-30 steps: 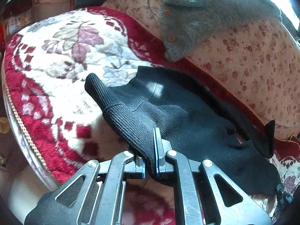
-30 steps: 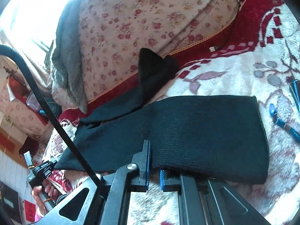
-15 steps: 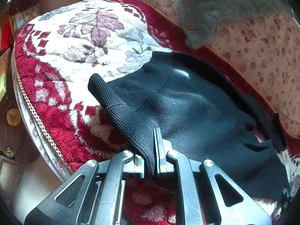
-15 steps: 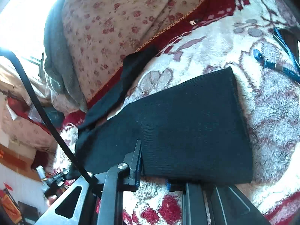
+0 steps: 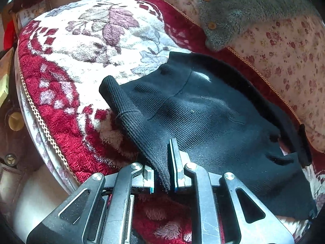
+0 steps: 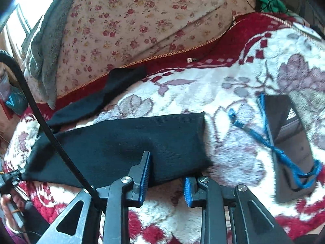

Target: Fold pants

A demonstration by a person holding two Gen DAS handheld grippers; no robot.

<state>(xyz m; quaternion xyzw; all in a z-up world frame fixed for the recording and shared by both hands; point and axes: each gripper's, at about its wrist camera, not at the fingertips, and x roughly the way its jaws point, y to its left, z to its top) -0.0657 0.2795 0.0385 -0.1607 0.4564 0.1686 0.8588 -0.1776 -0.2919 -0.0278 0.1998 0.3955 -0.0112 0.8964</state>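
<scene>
Black knit pants (image 5: 213,118) lie on a red and white floral blanket (image 5: 67,77). In the left wrist view my left gripper (image 5: 163,174) still has the waistband edge between its fingers, with a slight gap showing between the jaws. In the right wrist view the near pant leg (image 6: 121,148) lies flat with its cuff to the right; the other leg (image 6: 113,89) trails toward the sofa back. My right gripper (image 6: 165,181) is open, its left finger (image 6: 145,170) against the leg's near edge and its right finger clear of the cloth.
A grey fleece garment (image 5: 243,10) hangs over the floral sofa back (image 6: 142,20). A phone (image 6: 288,142) with a blue lanyard (image 6: 270,142) lies on the blanket right of the cuff. The blanket's edge (image 5: 40,122) drops off at left. A black cable (image 6: 50,132) crosses the right wrist view.
My right gripper opened and let go of the pant leg, which now lies flat. My left gripper lowered the waistband toward the blanket and its jaws eased apart slightly.
</scene>
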